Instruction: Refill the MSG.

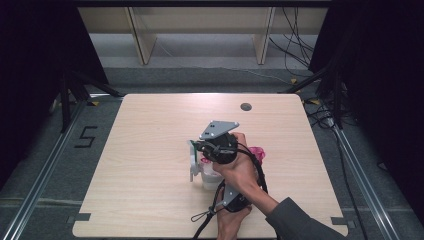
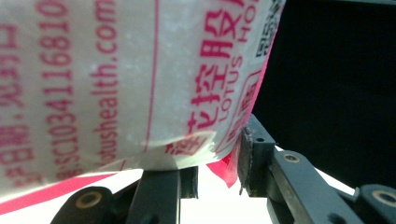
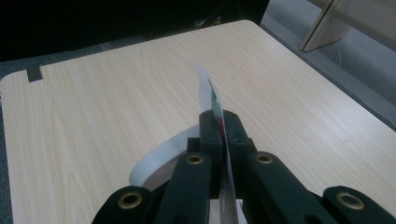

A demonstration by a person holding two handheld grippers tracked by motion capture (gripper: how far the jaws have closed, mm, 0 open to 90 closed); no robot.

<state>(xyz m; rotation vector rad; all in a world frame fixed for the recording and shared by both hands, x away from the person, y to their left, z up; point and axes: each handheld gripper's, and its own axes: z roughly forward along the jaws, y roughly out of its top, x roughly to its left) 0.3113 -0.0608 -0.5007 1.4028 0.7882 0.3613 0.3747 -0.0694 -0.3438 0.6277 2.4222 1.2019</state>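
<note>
A white container (image 1: 210,176) with red print stands near the middle of the table. In the left gripper view the container (image 2: 116,84) sits very close, and my left gripper (image 2: 205,163) is shut on its lower part. From above, the left gripper (image 1: 216,184) reaches the container from the near side. My right gripper (image 1: 196,148), topped by a grey plate, is above it and points left. It is shut on a thin white and green lid film (image 3: 215,100) that stands up edge-on between the fingers. The film (image 1: 192,159) hangs at the container's left. The container's white rim (image 3: 154,158) curves just below the jaws.
Something crumpled and pink (image 1: 257,152) lies right of the hands, partly hidden by them. A dark round grommet (image 1: 245,106) sits in the wooden table (image 1: 150,130) towards the far edge. Cables trail from the grippers over the near edge.
</note>
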